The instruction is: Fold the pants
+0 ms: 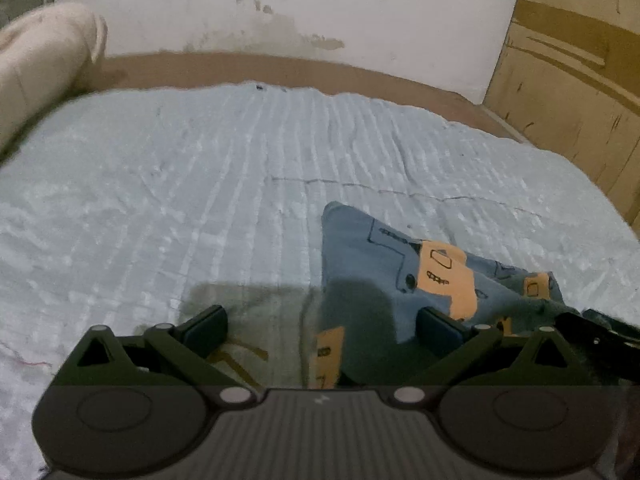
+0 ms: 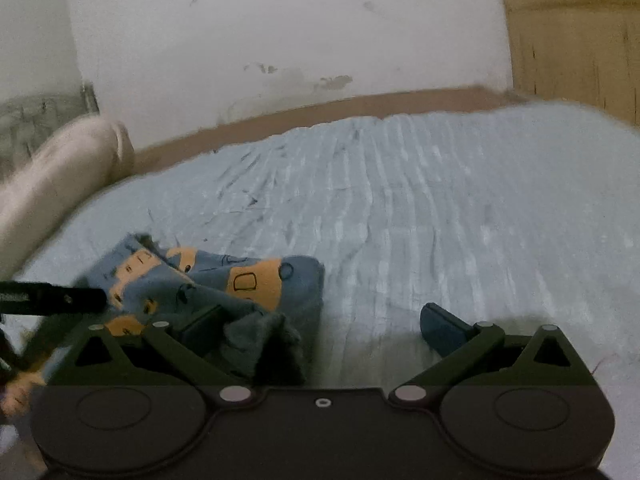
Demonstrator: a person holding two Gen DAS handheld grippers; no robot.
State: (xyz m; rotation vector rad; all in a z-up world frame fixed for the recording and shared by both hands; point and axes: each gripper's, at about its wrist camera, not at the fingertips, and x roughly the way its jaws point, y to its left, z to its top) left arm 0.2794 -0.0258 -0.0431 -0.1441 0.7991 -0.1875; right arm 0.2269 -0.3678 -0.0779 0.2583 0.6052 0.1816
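Note:
Small blue pants (image 1: 372,256) with orange bus prints lie bunched on a pale blue bedspread (image 1: 200,184). In the left wrist view they lie ahead and to the right, partly under the right finger. My left gripper (image 1: 320,326) is open, with the pants' edge between its fingers but not pinched. In the right wrist view the pants (image 2: 240,280) sit at lower left, a dark grey waistband part lying by the left finger. My right gripper (image 2: 320,326) is open over the bedspread (image 2: 440,208). The other gripper's black bar (image 2: 52,300) enters from the left.
A cream bolster pillow (image 1: 40,64) lies at the bed's far left. A brown bed frame (image 1: 280,68) runs along a stained white wall (image 1: 280,8). A wooden cabinet (image 1: 572,80) stands at the right. A hand (image 2: 16,392) shows at the lower left edge.

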